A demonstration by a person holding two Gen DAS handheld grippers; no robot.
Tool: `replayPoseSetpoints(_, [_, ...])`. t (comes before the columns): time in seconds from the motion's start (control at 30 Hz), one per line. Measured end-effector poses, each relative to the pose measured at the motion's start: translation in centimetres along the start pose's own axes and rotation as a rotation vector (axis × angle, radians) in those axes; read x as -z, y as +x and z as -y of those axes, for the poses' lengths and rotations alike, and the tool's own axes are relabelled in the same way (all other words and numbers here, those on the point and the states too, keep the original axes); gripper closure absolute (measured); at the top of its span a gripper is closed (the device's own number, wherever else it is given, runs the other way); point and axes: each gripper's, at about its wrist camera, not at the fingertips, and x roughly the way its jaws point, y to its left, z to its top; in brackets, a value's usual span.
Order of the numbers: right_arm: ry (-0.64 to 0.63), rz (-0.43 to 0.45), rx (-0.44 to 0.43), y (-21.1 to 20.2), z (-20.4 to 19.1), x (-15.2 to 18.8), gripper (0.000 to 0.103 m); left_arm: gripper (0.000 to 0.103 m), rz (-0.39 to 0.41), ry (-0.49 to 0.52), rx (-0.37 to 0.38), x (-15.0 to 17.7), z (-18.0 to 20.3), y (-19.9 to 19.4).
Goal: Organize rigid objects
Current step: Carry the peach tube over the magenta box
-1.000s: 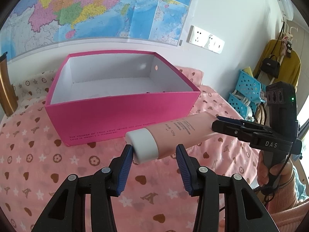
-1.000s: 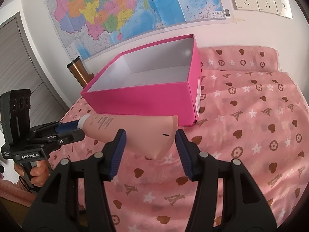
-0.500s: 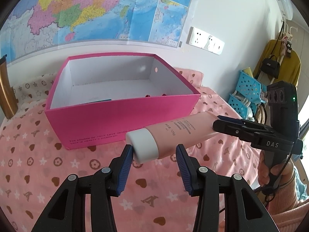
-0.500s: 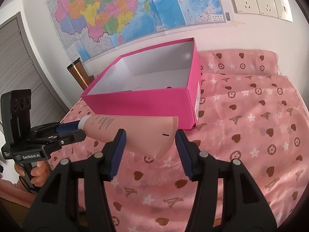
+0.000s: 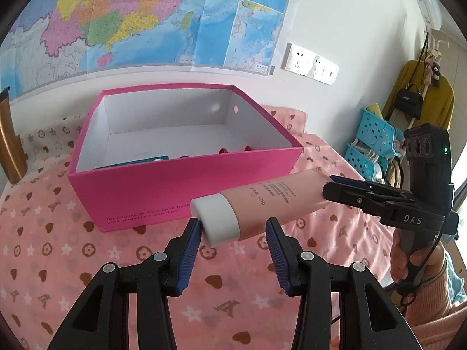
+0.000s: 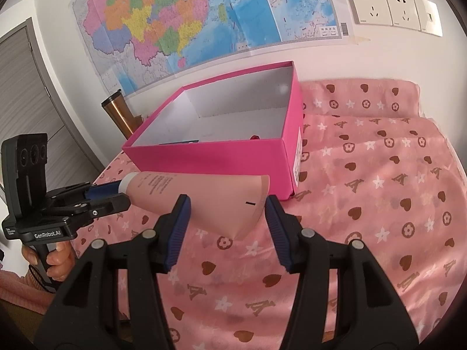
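1. At the left edge of the bed (image 5: 87, 262), a copper tumbler (image 5: 10, 151) is standing upright against the wall, under the coloured map (image 5: 131, 14).
2. Right of it, the pink box (image 5: 175, 186) is sitting open on the bed's patterned sheet, toward the head of the bed. A flat teal item (image 5: 137, 162) is lying inside along the near wall, and a few small red pieces (image 5: 223, 150) are showing just over that wall; I cannot tell what they are.
3. I am holding my left claw (image 5: 233, 227) in front of the box's near wall. It is standing narrow and gripping the white-capped end of the pink tube (image 5: 271, 201). From the right wrist camera the cap is sitting between the two fingers, with my left hand (image 6: 55, 258) wrapping the handle below.
4. The tube is hanging in the air between my two claws, clear of the sheet and just in front of the box, outside it. It is lying roughly level, with the cap pointing left and the flat crimped end pointing right.
5. My right claw (image 6: 226, 207) is clamping that flat end, with both blue pads pressing on its wide edges. My right hand (image 5: 405, 262) is gripping the handle.
6. Beyond the bed's right edge, blue perforated baskets (image 5: 376, 134) are standing stacked beside the wall.
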Motion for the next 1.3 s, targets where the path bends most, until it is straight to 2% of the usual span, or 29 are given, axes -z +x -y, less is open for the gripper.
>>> replayPoseSetpoints(1.3, [-0.029,0.032,-0.002,-0.1,0.0,-2.2,0.047,0.057,0.026,0.012,-0.017,-1.8,-0.3,0.5])
